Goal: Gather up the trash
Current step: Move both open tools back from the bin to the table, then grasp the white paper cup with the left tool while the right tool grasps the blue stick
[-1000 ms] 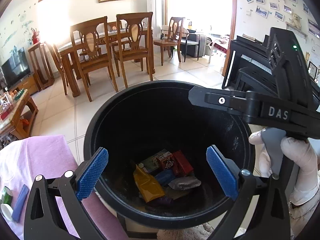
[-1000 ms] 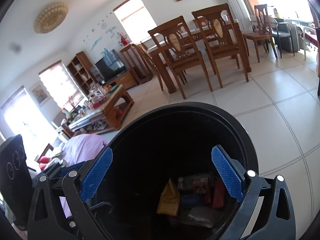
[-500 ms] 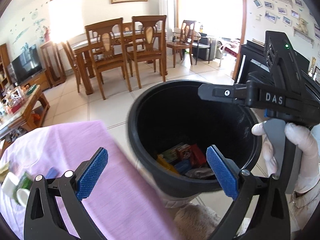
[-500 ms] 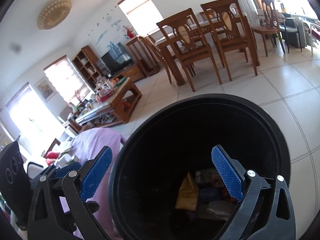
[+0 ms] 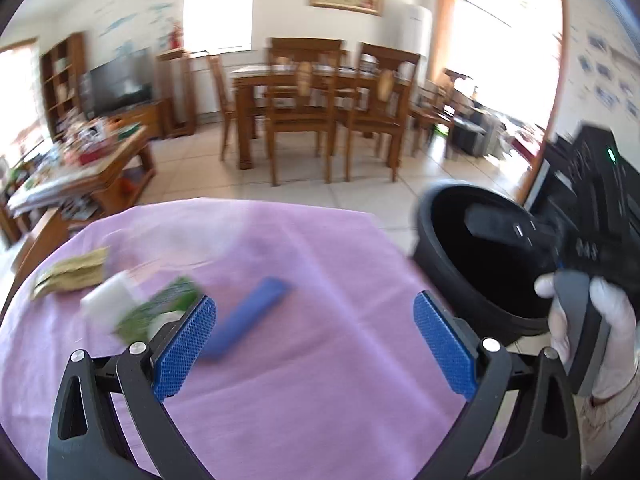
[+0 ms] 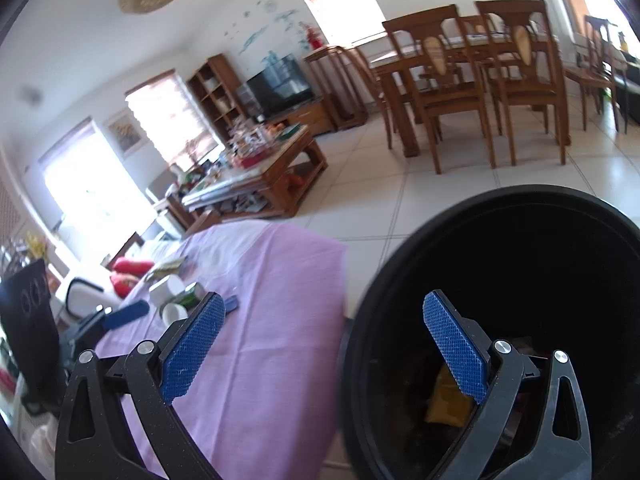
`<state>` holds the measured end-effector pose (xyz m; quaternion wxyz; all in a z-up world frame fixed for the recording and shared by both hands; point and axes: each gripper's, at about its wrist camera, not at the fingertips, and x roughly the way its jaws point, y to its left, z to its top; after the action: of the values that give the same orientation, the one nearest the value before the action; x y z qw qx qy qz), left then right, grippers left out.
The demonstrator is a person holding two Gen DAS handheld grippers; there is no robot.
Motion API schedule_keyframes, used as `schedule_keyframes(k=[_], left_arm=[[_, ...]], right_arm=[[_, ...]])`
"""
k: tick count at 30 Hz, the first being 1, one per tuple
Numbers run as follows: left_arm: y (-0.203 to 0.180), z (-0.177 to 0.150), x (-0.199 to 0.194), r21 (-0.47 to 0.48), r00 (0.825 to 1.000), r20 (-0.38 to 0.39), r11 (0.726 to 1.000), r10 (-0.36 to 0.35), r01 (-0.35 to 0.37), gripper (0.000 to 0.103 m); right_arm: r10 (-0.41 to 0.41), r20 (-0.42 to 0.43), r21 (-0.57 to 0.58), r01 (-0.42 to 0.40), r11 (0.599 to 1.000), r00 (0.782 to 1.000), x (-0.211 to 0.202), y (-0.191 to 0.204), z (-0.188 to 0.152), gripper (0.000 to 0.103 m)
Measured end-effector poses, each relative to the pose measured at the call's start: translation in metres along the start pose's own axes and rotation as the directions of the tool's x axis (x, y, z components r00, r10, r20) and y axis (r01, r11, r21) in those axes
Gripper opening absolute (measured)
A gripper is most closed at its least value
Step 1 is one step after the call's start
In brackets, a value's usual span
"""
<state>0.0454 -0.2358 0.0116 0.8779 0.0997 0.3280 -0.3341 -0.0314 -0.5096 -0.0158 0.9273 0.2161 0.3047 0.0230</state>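
My left gripper: swung from bin to tabletop, jaws wide, empty (right likewise); blue wrapper, lower centre, next.

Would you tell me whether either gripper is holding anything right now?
Nothing: the left gripper and right gripper both have open, empty jaws.
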Motion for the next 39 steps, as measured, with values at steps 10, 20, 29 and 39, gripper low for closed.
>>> schedule_keyframes(k=[10,20,29,39], left_arm=[[0.112,0.003,-0.003,-0.289,0.996,-0.036,0.953,0.087,-0.094,0.098],[0.142,0.009,0.021,-0.329,0.988,-0.107,0.934,0.107,-0.137,0.097],[0.155,-0.002,0.034,-0.375,0.987,-0.14,0.918,0.083,-0.13,0.076],[0.173,-0.018,0.038,-0.449,0.985,-0.16,0.884,0.065,-0.131,0.031]], right_arm=[[0.002,-0.153,-0.322,-0.052,0.945,0.988,0.079,0.115,-0.014,0.098],[-0.06,-0.34,-0.581,-0.159,0.799,0.938,0.155,0.178,-0.025,0.085],[-0.078,-0.413,-0.66,-0.239,0.713,0.908,0.19,0.19,-0.02,0.068],[-0.066,-0.444,-0.614,-0.25,0.749,0.894,0.192,0.188,-0.012,0.035]])
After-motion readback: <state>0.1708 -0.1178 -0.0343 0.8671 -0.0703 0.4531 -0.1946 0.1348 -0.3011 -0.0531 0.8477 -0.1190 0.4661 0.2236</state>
